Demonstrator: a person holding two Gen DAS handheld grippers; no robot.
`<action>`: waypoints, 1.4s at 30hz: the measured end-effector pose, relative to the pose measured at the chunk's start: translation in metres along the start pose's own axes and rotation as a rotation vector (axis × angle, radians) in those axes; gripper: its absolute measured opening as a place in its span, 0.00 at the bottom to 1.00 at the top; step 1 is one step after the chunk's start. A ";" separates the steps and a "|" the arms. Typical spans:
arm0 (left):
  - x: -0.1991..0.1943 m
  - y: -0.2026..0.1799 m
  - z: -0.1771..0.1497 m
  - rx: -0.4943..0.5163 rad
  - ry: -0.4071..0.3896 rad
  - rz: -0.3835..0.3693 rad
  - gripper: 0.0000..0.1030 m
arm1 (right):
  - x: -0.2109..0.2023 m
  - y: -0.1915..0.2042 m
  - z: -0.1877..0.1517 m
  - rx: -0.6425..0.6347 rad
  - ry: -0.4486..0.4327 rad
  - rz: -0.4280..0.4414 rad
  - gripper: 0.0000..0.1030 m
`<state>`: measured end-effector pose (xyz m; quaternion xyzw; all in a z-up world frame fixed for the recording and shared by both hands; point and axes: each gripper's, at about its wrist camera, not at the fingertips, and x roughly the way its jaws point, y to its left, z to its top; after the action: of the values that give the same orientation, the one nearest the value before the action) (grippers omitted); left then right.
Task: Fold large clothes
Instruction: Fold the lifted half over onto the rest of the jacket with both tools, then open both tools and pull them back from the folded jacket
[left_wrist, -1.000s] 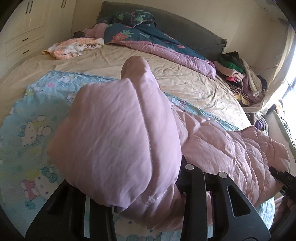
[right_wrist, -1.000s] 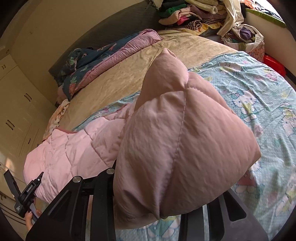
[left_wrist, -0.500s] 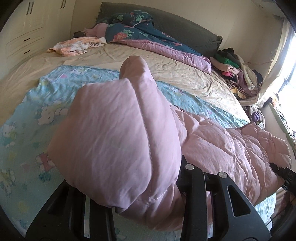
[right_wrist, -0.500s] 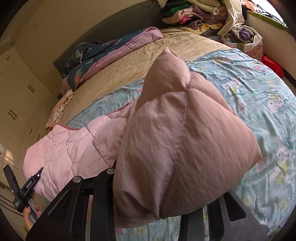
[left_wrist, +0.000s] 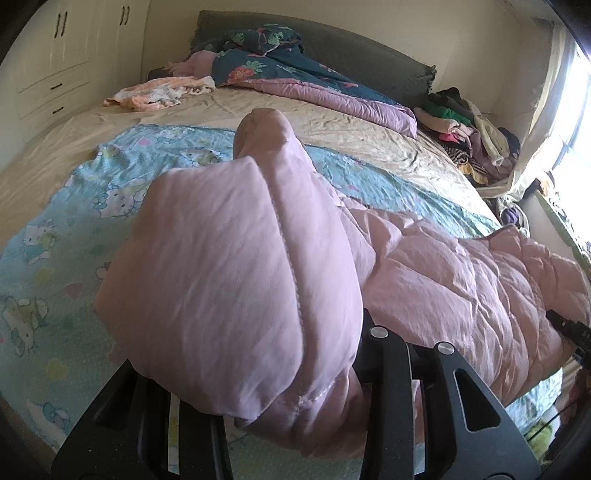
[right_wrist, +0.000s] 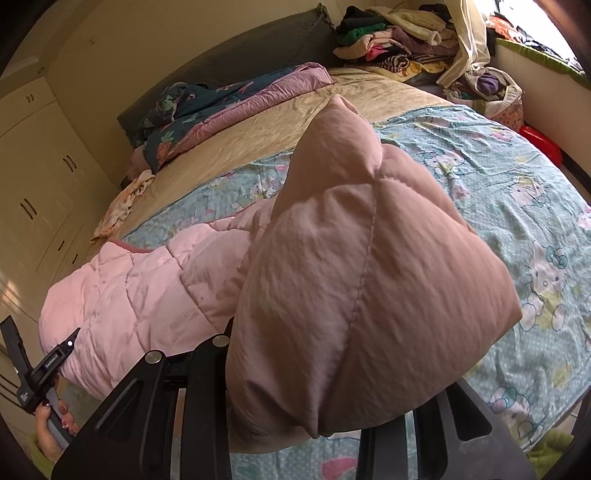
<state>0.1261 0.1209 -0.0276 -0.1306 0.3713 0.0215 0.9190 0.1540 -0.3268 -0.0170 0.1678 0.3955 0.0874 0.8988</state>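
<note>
Bed (left_wrist: 258, 110), pink quilt (left_wrist: 236, 280) (right_wrist: 369, 288) gripped by both tools

Quilt (left_wrist: 461, 266) on bed (left_wrist: 258, 114)

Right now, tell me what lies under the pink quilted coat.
The pink quilted coat lies on a light blue cartoon-print sheet, which is spread over a beige bedsheet. The patch of sheet directly beneath the coat is covered, so anything there cannot be seen.

Pink quilt (left_wrist: 436, 266): stitched puffy cloth, slight sheen. Sheet (left_wrist: 74, 229): matt printed cotton. Gripper frames: matt black plastic, shiny metal screws (left_wrist: 379, 331).
</note>
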 end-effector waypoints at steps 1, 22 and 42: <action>-0.001 0.001 -0.004 0.002 -0.001 0.000 0.28 | -0.001 -0.001 -0.002 -0.003 -0.003 0.000 0.28; 0.016 0.023 -0.057 -0.024 -0.013 0.029 0.45 | 0.029 -0.045 -0.050 0.082 0.056 -0.033 0.52; -0.009 0.030 -0.059 -0.033 0.051 0.062 0.90 | -0.009 -0.060 -0.055 0.132 0.054 -0.012 0.84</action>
<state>0.0753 0.1351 -0.0684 -0.1349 0.3981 0.0526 0.9058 0.1086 -0.3722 -0.0683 0.2219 0.4253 0.0603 0.8753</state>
